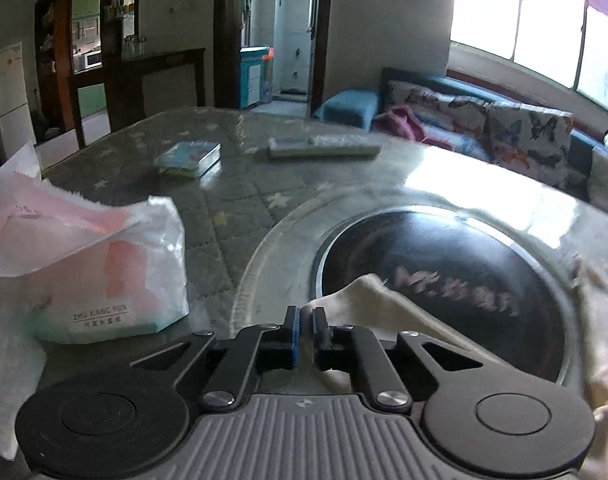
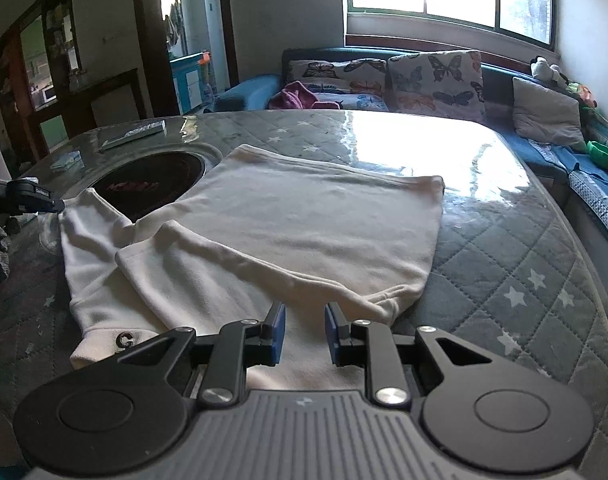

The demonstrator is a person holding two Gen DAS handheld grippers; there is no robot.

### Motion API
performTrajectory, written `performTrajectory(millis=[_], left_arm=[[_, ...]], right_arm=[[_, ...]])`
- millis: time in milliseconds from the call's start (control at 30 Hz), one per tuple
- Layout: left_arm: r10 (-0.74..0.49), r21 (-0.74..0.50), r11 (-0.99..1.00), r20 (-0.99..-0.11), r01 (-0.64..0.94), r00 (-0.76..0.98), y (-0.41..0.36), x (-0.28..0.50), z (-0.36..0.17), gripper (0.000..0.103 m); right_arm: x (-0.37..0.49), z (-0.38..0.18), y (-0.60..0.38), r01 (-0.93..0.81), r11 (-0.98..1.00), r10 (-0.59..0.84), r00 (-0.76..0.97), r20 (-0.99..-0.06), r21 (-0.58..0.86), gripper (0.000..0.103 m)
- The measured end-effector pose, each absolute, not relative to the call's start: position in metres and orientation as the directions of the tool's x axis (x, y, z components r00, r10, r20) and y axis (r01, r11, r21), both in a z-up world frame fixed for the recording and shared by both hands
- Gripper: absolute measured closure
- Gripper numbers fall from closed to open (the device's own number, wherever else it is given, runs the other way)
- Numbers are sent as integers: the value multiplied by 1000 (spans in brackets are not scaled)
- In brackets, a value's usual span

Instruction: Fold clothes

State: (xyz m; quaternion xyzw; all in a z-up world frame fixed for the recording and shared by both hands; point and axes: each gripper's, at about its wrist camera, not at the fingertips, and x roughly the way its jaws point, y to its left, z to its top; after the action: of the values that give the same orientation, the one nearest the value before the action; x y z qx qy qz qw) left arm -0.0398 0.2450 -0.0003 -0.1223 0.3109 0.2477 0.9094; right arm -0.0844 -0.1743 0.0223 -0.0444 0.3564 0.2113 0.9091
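Nearest the left wrist camera, the left gripper (image 1: pixel 306 334) has its fingers drawn together, nearly touching; whether they pinch the cream garment (image 1: pixel 368 296) whose corner rises at about one o'clock from the tips cannot be told. At nine o'clock from those fingers sits a white and pink tissue pack (image 1: pixel 99 268) on the quilted, star-printed counter (image 1: pixel 231 200). At two o'clock lies a round black hotplate (image 1: pixel 444 264) set into the counter, with the cloth's edge lapping over its near rim. Farther off, at twelve o'clock, rest a small tin (image 1: pixel 189 158) and a remote control (image 1: pixel 324 146).

Seen from the right wrist camera, the left gripper (image 2: pixel 43 202) sits at the garment's far left corner, at ten o'clock. Spread flat across the counter (image 2: pixel 504 264), the garment (image 2: pixel 287 220) is pale cream, softly creased, with one flap folded over the middle and a small dark mark near its near-left hem. Just above its near edge the right gripper (image 2: pixel 304 334) stands with fingers parted, nothing pressed between them.
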Motion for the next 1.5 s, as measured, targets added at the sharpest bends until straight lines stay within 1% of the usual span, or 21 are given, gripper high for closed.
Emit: performTrajectory(millis=[100,200,300,367,433,567,700,967,1000,1067,1133,1200,1233,1300,1333,1400,1500], left_arm=[[326,-117,872,-585,-475,743,230,-47,21,98],[239,-171,909,-533,-380,812,205,-55,48,98],[143,-192,948,-461,-255,876,172,-63,79,98],[85,-210,959,-424,-189,902,156,-66,94,98],[2,-252,961,-400,-112,916,140,-67,107,98],[-130,-238,970,-388,37,912,98,-69,117,98],[-273,-261,949,-396,178,877,55,-70,115,98],[-501,-355,859,-432,369,749,1,-65,83,97],[-528,-368,844,-440,390,727,-2,-64,77,96],[-569,-397,818,-462,415,680,-6,-65,66,91],[-563,-387,825,-494,413,663,-3,-68,57,77],[-534,-359,845,-519,397,668,7,-74,50,70],[-515,-342,857,-530,386,674,14,-77,47,68],[-462,-302,887,-552,350,694,29,-84,42,68],[-431,-282,902,-565,326,704,38,-87,39,65],[-361,-240,932,-591,270,721,57,-93,33,64],[-246,-149,969,-619,196,746,85,-104,25,58]], right_arm=[[-85,22,-178,-407,910,353,660,-663,79,82],[-85,22,-181,-400,913,353,665,-658,85,82],[-87,23,-183,-397,914,355,672,-650,90,82],[-88,24,-187,-393,915,358,677,-643,95,82],[-90,25,-190,-389,916,358,683,-637,98,82],[-90,25,-198,-372,922,351,691,-633,106,82],[-90,22,-205,-352,927,353,691,-630,133,82],[-92,20,-214,-330,933,344,701,-624,143,82],[-91,19,-215,-324,935,341,701,-626,146,82],[-91,18,-217,-314,937,336,702,-628,151,82],[-93,19,-219,-309,939,333,705,-626,151,82],[-93,21,-221,-305,940,332,708,-623,154,82],[-94,22,-221,-306,938,337,707,-622,159,82],[-93,24,-222,-311,935,348,703,-620,172,82],[-93,24,-220,-317,930,361,697,-620,184,82],[-90,23,-217,-329,921,385,683,-621,209,82],[-85,14,-204,-351,912,402,655,-640,213,82]])
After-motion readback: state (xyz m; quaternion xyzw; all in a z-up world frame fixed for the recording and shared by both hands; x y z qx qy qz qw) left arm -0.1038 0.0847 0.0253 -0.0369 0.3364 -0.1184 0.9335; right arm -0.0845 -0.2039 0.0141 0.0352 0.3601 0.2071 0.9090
